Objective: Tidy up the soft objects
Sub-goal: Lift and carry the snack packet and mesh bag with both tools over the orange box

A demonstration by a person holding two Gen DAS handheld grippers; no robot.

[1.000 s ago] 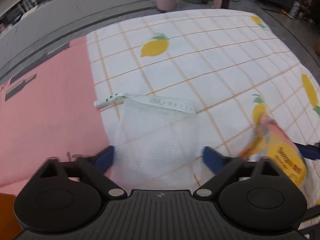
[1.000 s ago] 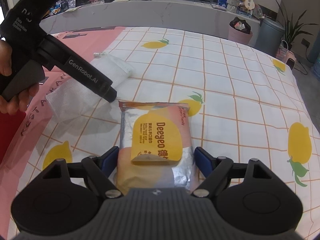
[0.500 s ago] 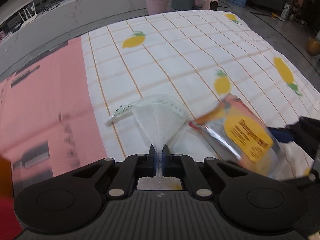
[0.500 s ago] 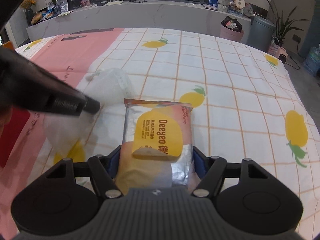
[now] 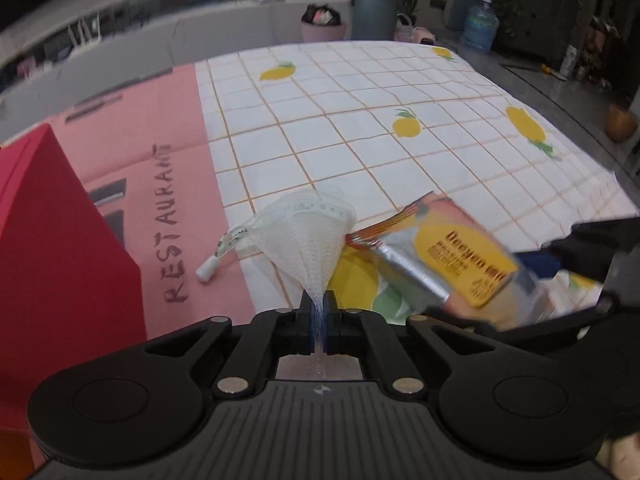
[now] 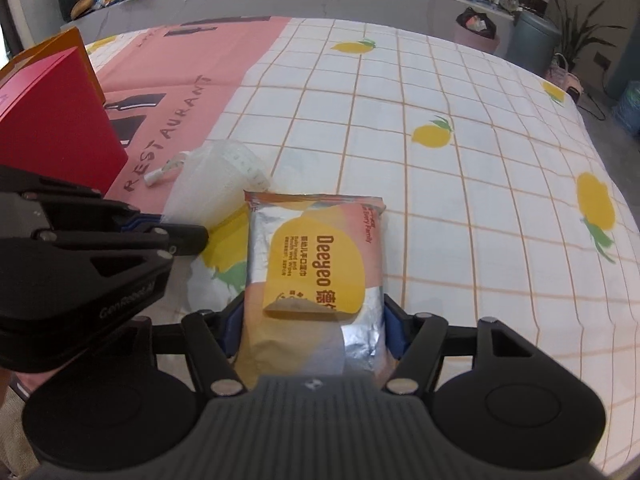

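Observation:
My left gripper (image 5: 319, 312) is shut on the bottom of a white mesh bag (image 5: 310, 232), which fans out upward from the fingers with its mouth away from me. The bag also shows in the right wrist view (image 6: 214, 184), beside the left gripper (image 6: 180, 236). My right gripper (image 6: 312, 316) is shut on a wet wipes pack (image 6: 316, 264), silver and pink with a yellow "Deeyeo" label. In the left wrist view the pack (image 5: 448, 264) hangs just right of the bag's mouth, touching or nearly touching it.
A red box (image 5: 52, 240) stands at the left, also in the right wrist view (image 6: 52, 120). The table wears a lemon-print checked cloth (image 6: 460, 200) with a pink "RESTAURANT" panel (image 5: 160, 184). Bins and a water jug stand beyond the far edge.
The left gripper closed on the mesh bag and lifted it. The right gripper closed on the wipes pack and carried it left, up to the bag's mouth.

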